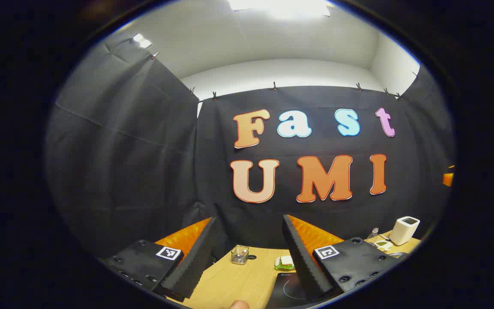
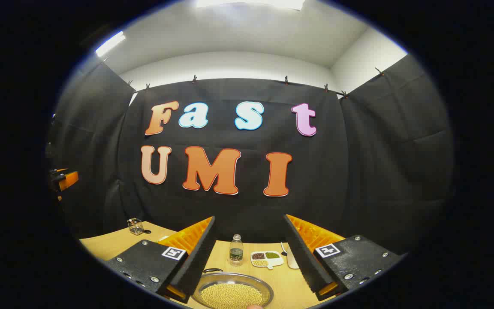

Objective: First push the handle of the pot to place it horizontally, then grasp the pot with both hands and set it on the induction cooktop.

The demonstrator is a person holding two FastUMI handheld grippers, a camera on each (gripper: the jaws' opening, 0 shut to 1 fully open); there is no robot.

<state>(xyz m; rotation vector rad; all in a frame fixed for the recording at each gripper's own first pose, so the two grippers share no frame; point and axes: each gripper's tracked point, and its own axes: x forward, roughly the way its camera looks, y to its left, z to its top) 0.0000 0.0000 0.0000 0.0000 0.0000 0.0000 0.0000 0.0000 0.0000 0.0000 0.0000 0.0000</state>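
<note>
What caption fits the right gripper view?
Open right gripper hovering above a pot of yellow grains, bottle and divided dish behind.

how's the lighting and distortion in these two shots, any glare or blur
Left gripper view: ceiling light blown out at top, strong fisheye bending, table sharp. Right gripper view: same overexposed ceiling strip, curved walls, pot evenly lit, no motion blur.

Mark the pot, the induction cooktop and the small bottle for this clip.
pot (image 2: 231, 293), right gripper view, on its yellowish contents
induction cooktop (image 1: 287, 289), left gripper view, on its dark glass top
small bottle (image 2: 236, 249), right gripper view, on its body
</note>
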